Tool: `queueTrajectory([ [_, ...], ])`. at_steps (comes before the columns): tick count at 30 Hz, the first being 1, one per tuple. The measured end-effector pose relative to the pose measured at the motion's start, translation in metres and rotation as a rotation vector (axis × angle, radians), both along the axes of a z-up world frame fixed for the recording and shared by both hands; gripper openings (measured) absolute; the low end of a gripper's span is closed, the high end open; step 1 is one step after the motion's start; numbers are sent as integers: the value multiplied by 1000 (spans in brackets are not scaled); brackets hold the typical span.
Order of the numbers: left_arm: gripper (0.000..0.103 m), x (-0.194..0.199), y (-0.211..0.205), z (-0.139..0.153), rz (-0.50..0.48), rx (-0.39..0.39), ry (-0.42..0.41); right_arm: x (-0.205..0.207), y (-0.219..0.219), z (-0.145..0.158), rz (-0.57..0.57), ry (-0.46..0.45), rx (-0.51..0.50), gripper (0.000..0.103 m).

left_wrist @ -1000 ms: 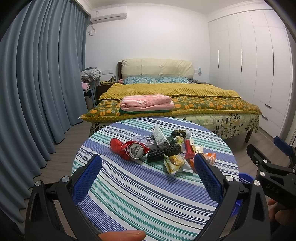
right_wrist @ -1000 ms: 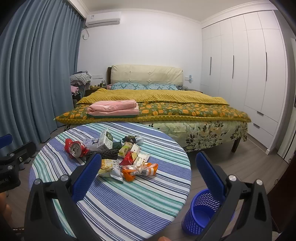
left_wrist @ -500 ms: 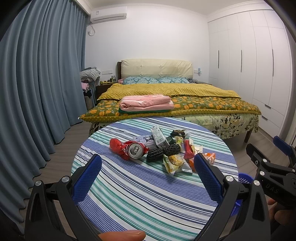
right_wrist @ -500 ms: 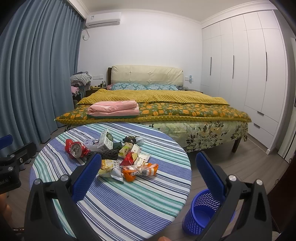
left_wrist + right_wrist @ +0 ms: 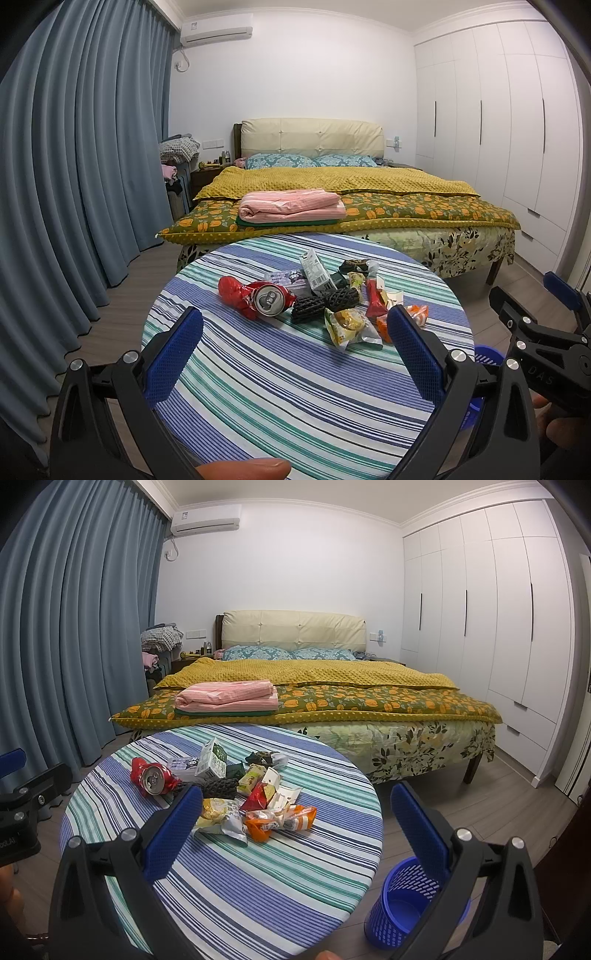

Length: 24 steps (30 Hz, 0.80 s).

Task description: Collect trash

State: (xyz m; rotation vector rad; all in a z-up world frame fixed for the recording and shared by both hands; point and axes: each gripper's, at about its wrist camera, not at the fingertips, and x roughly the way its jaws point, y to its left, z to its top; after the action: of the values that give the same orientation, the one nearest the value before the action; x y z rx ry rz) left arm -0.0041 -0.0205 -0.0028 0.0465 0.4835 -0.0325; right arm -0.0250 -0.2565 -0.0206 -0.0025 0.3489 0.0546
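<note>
A pile of trash lies on the round striped table (image 5: 280, 391) (image 5: 258, 878): a crushed red can (image 5: 269, 298) (image 5: 153, 778), a small carton (image 5: 317, 273) (image 5: 213, 762), black mesh pieces (image 5: 325, 304) (image 5: 219, 787), a yellow snack bag (image 5: 349, 325) (image 5: 219, 816), and an orange wrapper (image 5: 280, 821) (image 5: 417, 313). My left gripper (image 5: 295, 354) is open, short of the pile, nothing between its blue pads. My right gripper (image 5: 295, 834) is open too, over the table's right edge. A blue mesh bin (image 5: 404, 904) stands on the floor at the right.
A bed (image 5: 351, 206) with a yellow blanket and folded pink cloth (image 5: 291, 206) stands behind the table. Blue curtains (image 5: 74, 184) hang at the left, white wardrobes (image 5: 498, 627) at the right. Wood floor (image 5: 461, 805) surrounds the table. A fingertip (image 5: 243, 469) shows at the bottom edge.
Both views have crept very slightly; the pile, the bin and both open grippers stand as before.
</note>
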Motion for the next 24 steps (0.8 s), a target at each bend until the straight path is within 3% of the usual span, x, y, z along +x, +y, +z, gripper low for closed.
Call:
queueTrajectory([
  [24,99,0,-2,2,-1,-4,-2,1,1,0,1,-4,2,98],
])
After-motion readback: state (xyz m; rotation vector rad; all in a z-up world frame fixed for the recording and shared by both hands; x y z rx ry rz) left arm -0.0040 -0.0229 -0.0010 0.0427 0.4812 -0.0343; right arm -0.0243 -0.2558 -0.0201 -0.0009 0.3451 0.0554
